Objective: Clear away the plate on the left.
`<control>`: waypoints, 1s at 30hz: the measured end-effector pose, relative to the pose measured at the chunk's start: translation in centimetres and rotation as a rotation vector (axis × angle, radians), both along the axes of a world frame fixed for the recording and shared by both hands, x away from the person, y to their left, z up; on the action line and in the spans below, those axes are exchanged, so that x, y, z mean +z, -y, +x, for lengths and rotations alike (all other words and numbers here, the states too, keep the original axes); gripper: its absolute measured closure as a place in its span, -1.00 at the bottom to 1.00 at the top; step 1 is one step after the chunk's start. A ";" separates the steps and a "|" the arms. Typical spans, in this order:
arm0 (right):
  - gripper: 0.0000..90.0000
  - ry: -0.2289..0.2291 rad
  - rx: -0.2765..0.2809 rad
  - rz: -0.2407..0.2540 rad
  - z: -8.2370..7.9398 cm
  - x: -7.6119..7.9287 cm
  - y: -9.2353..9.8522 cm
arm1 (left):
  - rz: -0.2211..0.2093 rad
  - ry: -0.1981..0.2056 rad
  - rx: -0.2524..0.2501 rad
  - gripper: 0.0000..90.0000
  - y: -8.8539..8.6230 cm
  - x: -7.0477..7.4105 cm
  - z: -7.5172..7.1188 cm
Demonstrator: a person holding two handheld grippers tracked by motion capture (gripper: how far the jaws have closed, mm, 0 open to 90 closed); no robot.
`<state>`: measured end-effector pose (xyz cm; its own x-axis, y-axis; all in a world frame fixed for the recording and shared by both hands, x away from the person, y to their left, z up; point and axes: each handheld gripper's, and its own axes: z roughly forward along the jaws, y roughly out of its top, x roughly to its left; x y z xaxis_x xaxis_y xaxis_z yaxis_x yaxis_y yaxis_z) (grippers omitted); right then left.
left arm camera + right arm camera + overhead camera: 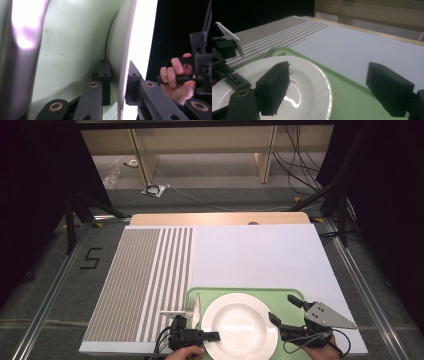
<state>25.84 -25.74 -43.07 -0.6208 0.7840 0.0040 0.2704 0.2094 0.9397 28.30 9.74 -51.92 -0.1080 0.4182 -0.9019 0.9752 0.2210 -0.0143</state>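
While my left gripper [212, 336] pinched the near-left rim of the white plate [240, 326], one jaw sat under the rim and the other on top of it, as the left gripper view showed with the plate's edge [122, 62] running between them. The plate lay in the green tray [295, 296] at the near edge of the worktop [260, 255], toward its right half, with a fork [191, 306] lying on the tray just beside the plate's left side. My right gripper [284, 312] hovered over the tray's right part, its jaws spread wide and holding nothing; in the right gripper view the left of those jaws hung above the plate's right rim [322, 75] while the other stood over bare green tray.

I judged the step in hand to be lifting the plate off the tray. To do it well, I reckoned the left grip had to stay firm and deep enough on the rim, since a smooth glazed plate held from one side would tend to droop or slip. The sensible course seemed to be bringing the right jaws down around the opposite rim, one above and one below, closing on it squarely, then raising both sides together and level. I also thought it wise to keep the left hand clear of the fork, so it would not get dragged along
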 end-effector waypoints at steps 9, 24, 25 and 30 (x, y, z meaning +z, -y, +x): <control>-0.56 -0.001 -0.001 0.000 0.0 0.0 0.0 | 0.062 0.063 -0.038 0.70 0.2 0.6 0.0; -0.56 -0.002 0.001 0.001 0.0 0.0 0.0 | 0.161 0.193 -0.133 0.08 -0.6 2.9 1.0; -0.56 0.000 0.000 0.003 0.0 0.0 0.0 | 0.165 0.196 -0.136 0.06 -0.7 3.1 1.1; -0.56 -0.003 0.000 0.004 -0.1 0.0 0.0 | 0.190 0.224 -0.161 0.00 -0.9 3.6 1.2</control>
<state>25.77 -25.70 -43.05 -0.6207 0.7840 0.0092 0.2732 0.2053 0.9398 29.52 10.65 -48.31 0.1650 0.5766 -0.8002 0.9721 0.0421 0.2307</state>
